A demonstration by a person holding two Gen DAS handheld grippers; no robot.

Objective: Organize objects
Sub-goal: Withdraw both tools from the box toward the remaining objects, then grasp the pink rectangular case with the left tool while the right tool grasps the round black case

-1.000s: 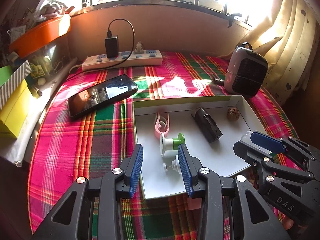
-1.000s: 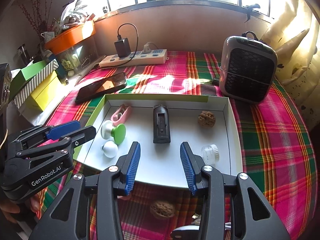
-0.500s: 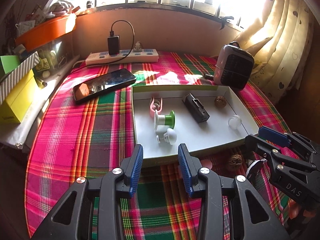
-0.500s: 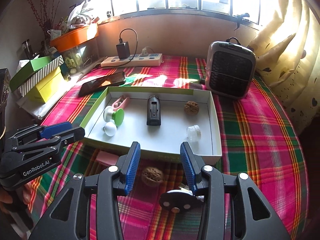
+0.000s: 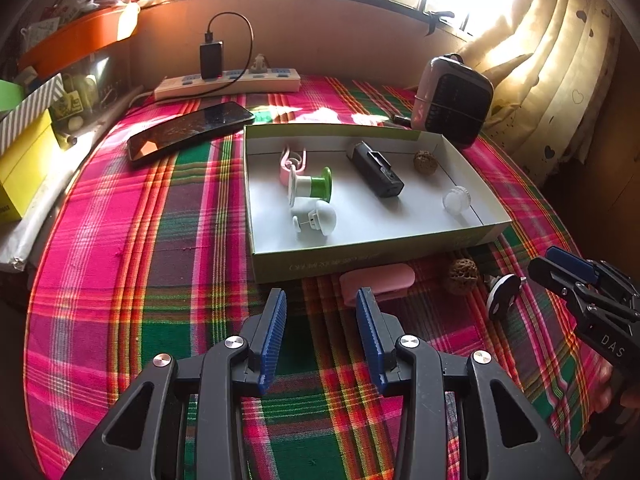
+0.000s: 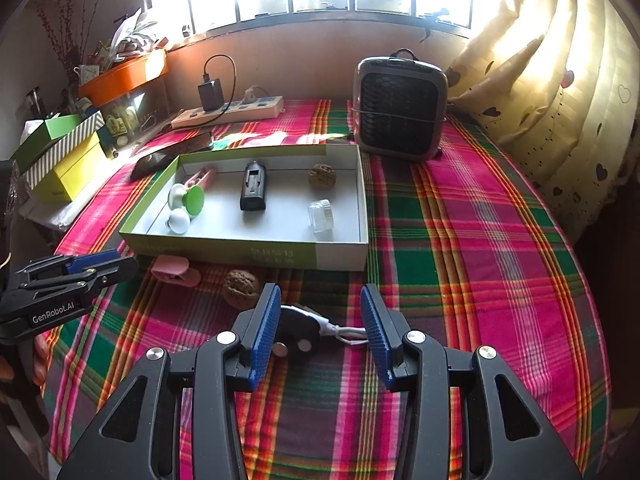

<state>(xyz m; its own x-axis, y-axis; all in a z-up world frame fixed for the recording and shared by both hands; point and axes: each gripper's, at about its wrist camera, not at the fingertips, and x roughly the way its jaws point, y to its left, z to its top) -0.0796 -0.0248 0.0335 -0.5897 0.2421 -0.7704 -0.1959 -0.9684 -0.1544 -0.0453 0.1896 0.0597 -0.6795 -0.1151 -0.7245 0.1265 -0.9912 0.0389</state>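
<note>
A shallow green-and-white box (image 5: 360,258) (image 6: 240,246) holds a pink clip, a green-and-white spool (image 5: 310,186), a white knob, a black device (image 5: 376,170), a walnut (image 6: 322,176) and a small clear jar (image 6: 320,214). On the cloth in front of it lie a pink clip (image 5: 378,282) (image 6: 174,270), a walnut (image 5: 462,276) (image 6: 241,288) and a black-and-white disc piece (image 6: 300,330) (image 5: 502,300). My left gripper (image 5: 322,312) is open and empty, just short of the pink clip. My right gripper (image 6: 318,312) is open, with the disc piece between its fingers.
A phone (image 5: 190,130), a power strip (image 5: 228,84) with a charger and a small heater (image 6: 400,108) stand behind the box on the plaid cloth. Yellow and green boxes (image 6: 60,152) sit at the left, a curtain (image 6: 560,100) at the right.
Both grippers have pulled back from over the box toward the table's near side. The pink clip, loose walnut and disc piece have come into view in front of the box. Both stay open.
</note>
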